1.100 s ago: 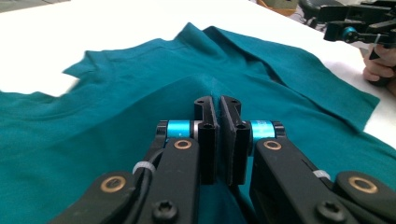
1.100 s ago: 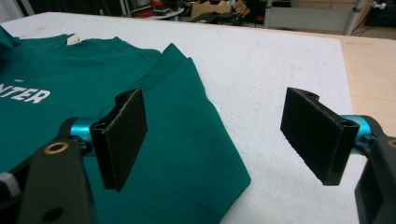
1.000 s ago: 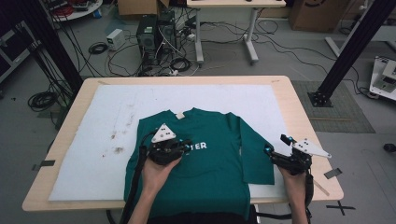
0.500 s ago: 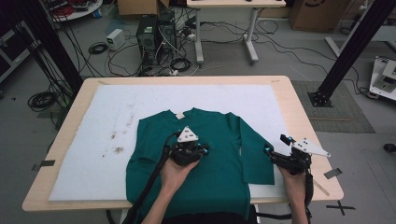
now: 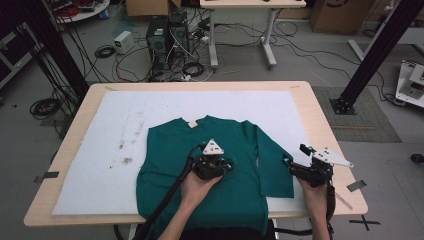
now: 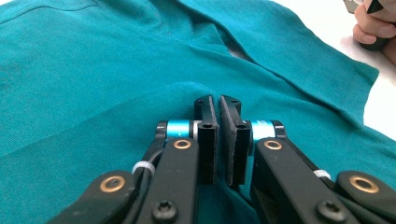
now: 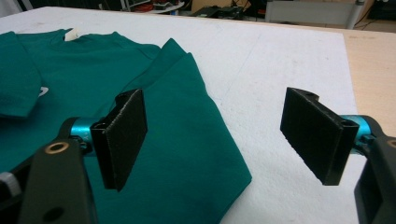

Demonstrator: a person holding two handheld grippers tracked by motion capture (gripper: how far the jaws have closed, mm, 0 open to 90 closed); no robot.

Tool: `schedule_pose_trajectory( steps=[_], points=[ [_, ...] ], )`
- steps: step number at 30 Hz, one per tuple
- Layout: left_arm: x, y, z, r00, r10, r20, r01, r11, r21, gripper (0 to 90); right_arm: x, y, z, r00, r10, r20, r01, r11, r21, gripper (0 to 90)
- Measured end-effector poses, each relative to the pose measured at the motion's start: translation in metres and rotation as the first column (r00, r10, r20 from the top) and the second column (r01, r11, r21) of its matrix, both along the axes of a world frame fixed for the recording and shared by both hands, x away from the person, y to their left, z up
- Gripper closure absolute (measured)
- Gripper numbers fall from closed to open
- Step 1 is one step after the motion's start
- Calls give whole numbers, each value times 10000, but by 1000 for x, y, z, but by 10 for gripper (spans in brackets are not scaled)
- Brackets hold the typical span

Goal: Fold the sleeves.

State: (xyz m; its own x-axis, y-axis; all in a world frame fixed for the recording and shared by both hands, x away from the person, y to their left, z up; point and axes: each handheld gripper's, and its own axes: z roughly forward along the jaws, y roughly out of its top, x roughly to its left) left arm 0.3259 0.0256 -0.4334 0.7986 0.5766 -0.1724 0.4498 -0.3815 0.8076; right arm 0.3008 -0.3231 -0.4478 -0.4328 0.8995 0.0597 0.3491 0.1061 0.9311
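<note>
A teal long-sleeved shirt (image 5: pixel 235 137) lies flat on the white mat (image 5: pixel 115 120), collar away from me. My left gripper (image 5: pixel 228 165) rests on the chest, jaws pressed together on a fold of the shirt's left sleeve (image 6: pixel 140 107), which is drawn across the body. In the left gripper view the left gripper (image 6: pixel 218 100) has teal cloth between and under its pads. My right gripper (image 5: pixel 295 155) stands open at the outer edge of the right sleeve (image 5: pixel 272 162). In the right gripper view that gripper (image 7: pixel 215 102) has nothing between its pads; the sleeve (image 7: pixel 187 140) lies below its left pad.
The mat covers most of a wooden table (image 5: pixel 327 125). A white neck label (image 5: pixel 192 124) marks the collar. Dark smudges (image 5: pixel 125 160) stain the mat left of the shirt. Computers, cables and table legs (image 5: pixel 170 45) stand on the floor beyond.
My left gripper has moved to the right across the chest, pulling the sleeve cloth with it and covering the white lettering. The right gripper has stayed where it was.
</note>
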Motion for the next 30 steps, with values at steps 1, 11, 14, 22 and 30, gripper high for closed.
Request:
schedule_pose_trajectory(
  steps=[1, 11, 14, 22, 30],
  points=[
    [0, 0, 0, 10000, -23, -5, 23, 10000, 0, 853, 0, 0, 0, 10000, 0, 0, 0, 10000, 0, 234],
    [-6, 12, 9, 9994, -133, 315, 132, 9999, 31, 400, 0, 0, 0, 10000, 5, -17, -5, 10000, -21, 233],
    [-12, 31, 20, 9972, 95, 738, -80, 9998, -198, 377, 0, 0, 0, 10000, 20, 40, -19, 10000, -53, 233],
    [-23, 106, 34, 9839, 1386, 1131, -1325, 9894, -597, 377, 0, 1, 0, 10000, 18, 66, -18, 9999, -106, 234],
    [-28, 145, 28, 9763, 2053, 693, -1965, 9736, -1162, 585, -1, 2, 0, 10000, -13, 78, 15, 9997, -231, 234]
  ],
)
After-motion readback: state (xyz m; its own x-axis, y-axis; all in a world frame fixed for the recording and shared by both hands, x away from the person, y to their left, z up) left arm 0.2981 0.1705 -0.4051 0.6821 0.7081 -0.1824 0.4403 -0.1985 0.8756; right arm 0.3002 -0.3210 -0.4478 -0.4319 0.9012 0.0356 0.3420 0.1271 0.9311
